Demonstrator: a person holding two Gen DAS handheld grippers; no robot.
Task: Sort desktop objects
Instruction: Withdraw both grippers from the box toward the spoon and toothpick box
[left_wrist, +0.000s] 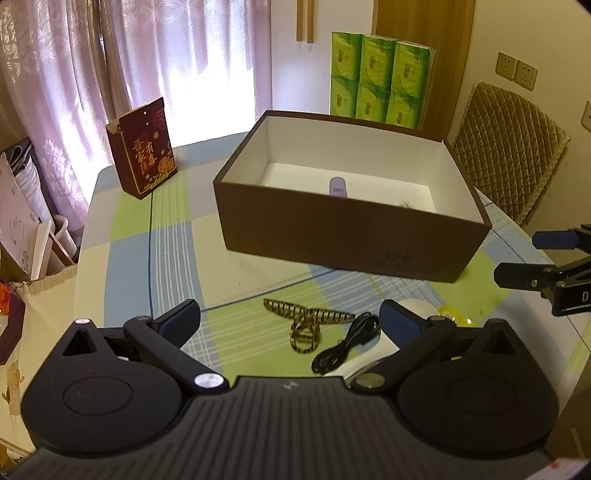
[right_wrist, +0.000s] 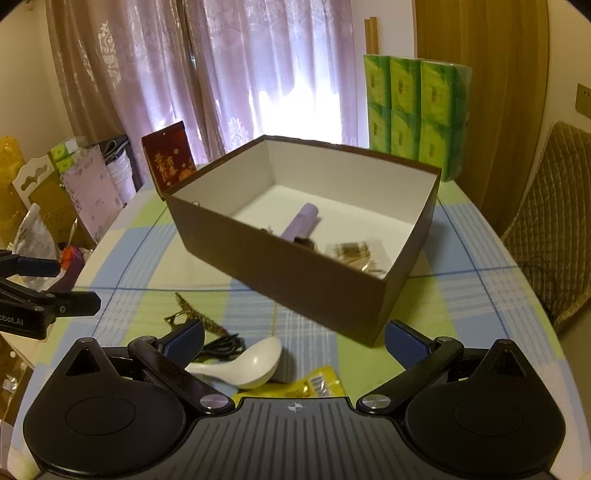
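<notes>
A brown open box (left_wrist: 351, 232) (right_wrist: 295, 266) with a white inside stands on the checked tablecloth. In it lie a lilac tube (right_wrist: 301, 223) (left_wrist: 338, 186) and a clear packet of small brown items (right_wrist: 356, 254). In front of the box lie a striped hair band (left_wrist: 306, 321) (right_wrist: 192, 314), a coiled black cable (left_wrist: 347, 343) (right_wrist: 221, 345), a white spoon (right_wrist: 247, 363) and a yellow packet (right_wrist: 317, 382). My left gripper (left_wrist: 290, 319) hangs open above the band and cable. My right gripper (right_wrist: 293, 341) is open over the spoon and packet.
A dark red gift bag (left_wrist: 142, 147) (right_wrist: 170, 157) stands behind the box at the left. Green tissue packs (left_wrist: 380, 77) (right_wrist: 417, 110) are stacked at the back. A quilted chair (left_wrist: 509, 147) is at the right. Boxes and clutter (right_wrist: 55, 199) line the left table edge.
</notes>
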